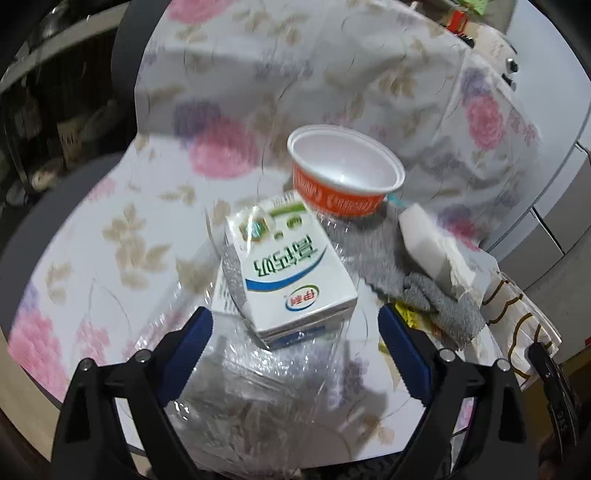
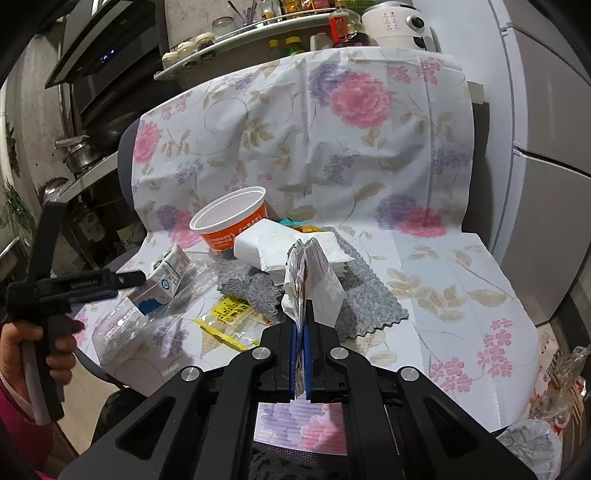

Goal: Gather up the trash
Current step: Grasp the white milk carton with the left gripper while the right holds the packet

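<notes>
A white milk carton [image 1: 288, 273] lies on a clear plastic bottle [image 1: 258, 376] on the flowered cloth. My left gripper [image 1: 295, 325] is open, its blue pads on either side of the carton's near end. An orange and white cup [image 1: 343, 173] stands tilted behind the carton. In the right wrist view my right gripper [image 2: 303, 314] is shut on a crumpled white paper bag [image 2: 314, 280] and holds it upright above a grey cloth [image 2: 369, 295]. The carton [image 2: 166, 273], cup [image 2: 232, 221] and left gripper [image 2: 125, 280] show there at the left.
A white foam block [image 2: 251, 243], folded napkins [image 2: 280, 254] and a yellow wrapper [image 2: 229, 314] lie around the grey cloth. A patterned paper bag [image 1: 517, 325] sits at the table's right edge. A plastic bag [image 2: 532, 443] hangs at the lower right. Kitchen shelves [image 2: 258, 29] stand behind.
</notes>
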{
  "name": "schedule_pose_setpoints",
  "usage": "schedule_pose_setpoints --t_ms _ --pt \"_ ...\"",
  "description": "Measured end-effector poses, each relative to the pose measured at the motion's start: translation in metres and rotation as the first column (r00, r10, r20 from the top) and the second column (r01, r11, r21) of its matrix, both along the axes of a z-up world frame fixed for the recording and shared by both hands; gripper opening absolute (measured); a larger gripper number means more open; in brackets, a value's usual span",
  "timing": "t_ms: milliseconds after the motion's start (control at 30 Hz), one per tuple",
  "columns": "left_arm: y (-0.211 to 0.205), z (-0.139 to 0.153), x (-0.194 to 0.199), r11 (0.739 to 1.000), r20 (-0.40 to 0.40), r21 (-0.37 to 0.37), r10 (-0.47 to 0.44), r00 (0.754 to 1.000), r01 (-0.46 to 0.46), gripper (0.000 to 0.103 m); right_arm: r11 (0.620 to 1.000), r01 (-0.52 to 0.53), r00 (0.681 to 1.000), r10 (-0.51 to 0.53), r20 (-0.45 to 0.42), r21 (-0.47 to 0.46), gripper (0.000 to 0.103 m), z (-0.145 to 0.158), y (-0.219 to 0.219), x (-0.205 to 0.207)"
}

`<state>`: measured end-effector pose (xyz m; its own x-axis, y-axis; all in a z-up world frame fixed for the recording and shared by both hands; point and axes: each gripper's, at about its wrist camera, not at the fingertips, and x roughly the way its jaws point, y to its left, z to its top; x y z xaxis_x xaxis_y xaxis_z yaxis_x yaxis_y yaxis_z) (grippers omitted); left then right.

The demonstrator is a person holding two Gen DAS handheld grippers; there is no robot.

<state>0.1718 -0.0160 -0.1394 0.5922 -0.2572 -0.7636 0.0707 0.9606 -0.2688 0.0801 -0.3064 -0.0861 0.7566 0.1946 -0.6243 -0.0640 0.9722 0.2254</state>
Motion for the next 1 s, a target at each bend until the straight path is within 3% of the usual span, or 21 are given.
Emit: schedule_pose_setpoints --t_ms 133,300,367,433,467,500,533,600,700,767,800,833,933,1000 --pt "0.002 -0.007 0.016 0.996 -0.037 -0.021 0.083 0.996 -0.083 0.091 1.0 -0.005 1.0 0.005 0.002 -0.011 0.004 0.0 0.003 -0.001" --pt "-0.009 -0.015 0.033 0.995 -0.068 0.005 0.1 0.993 -0.1 0.091 1.0 -0.003 1.0 0.003 0.0 -0.01 0.004 -0.001 0.002 -0.001" --pt "-0.009 -0.017 0.034 0.993 -0.062 0.02 0.113 0.992 -0.112 0.076 1.0 -0.003 1.0 0.003 -0.003 -0.009 0.004 -0.002 0.001 -0.001" --pt "-0.01 -0.014 0.033 0.992 -0.031 0.046 0.115 0.993 -0.114 0.069 1.0 -0.005 1.0 0.005 -0.005 -0.01 0.004 -0.002 0.001 -0.001" --pt "-0.012 -0.01 0.03 0.991 0.001 0.08 0.104 0.995 -0.103 0.059 1.0 -0.005 1.0 0.005 -0.005 -0.008 0.004 -0.002 0.0 -0.001" --pt "-0.015 -0.003 0.026 0.991 0.049 0.1 0.084 0.995 -0.089 0.036 1.0 -0.001 1.0 0.001 -0.002 -0.009 0.004 -0.002 0.001 -0.001" --pt "-0.016 0.005 0.022 0.988 0.083 0.129 0.08 0.993 -0.09 0.022 1.0 0.001 1.0 -0.001 0.0 -0.009 0.003 -0.002 0.0 -0.001" --pt "-0.014 0.019 0.016 0.994 0.106 0.096 0.042 0.993 -0.052 0.013 1.0 0.004 1.0 -0.004 0.012 -0.013 0.003 0.0 -0.001 0.0" --pt "-0.008 0.02 0.014 0.998 0.087 0.067 -0.011 0.996 0.005 0.015 1.0 0.001 1.0 0.0 0.025 -0.018 0.003 0.007 -0.002 0.003" --pt "0.003 0.018 0.007 1.0 0.082 0.01 -0.013 0.997 0.013 0.039 1.0 0.0 0.999 0.0 0.034 -0.026 0.003 0.011 -0.002 0.003" --pt "0.01 0.017 0.001 1.0 0.093 -0.015 -0.002 0.996 0.004 0.064 0.999 0.0 0.999 0.001 0.039 -0.032 0.003 0.013 -0.002 0.002" --pt "0.012 0.017 -0.004 1.0 0.107 -0.023 0.002 0.994 0.0 0.073 0.999 -0.002 0.999 0.004 0.041 -0.035 0.003 0.014 -0.002 0.002" --pt "0.014 0.011 -0.012 1.0 0.101 0.003 -0.022 0.995 0.022 0.082 0.999 -0.006 0.999 0.007 0.032 -0.033 0.003 0.011 -0.001 0.001" --pt "0.013 0.003 -0.009 0.999 0.066 -0.022 -0.032 0.997 0.034 0.084 1.0 -0.007 1.0 0.008 0.022 -0.027 0.003 0.007 -0.001 0.002"
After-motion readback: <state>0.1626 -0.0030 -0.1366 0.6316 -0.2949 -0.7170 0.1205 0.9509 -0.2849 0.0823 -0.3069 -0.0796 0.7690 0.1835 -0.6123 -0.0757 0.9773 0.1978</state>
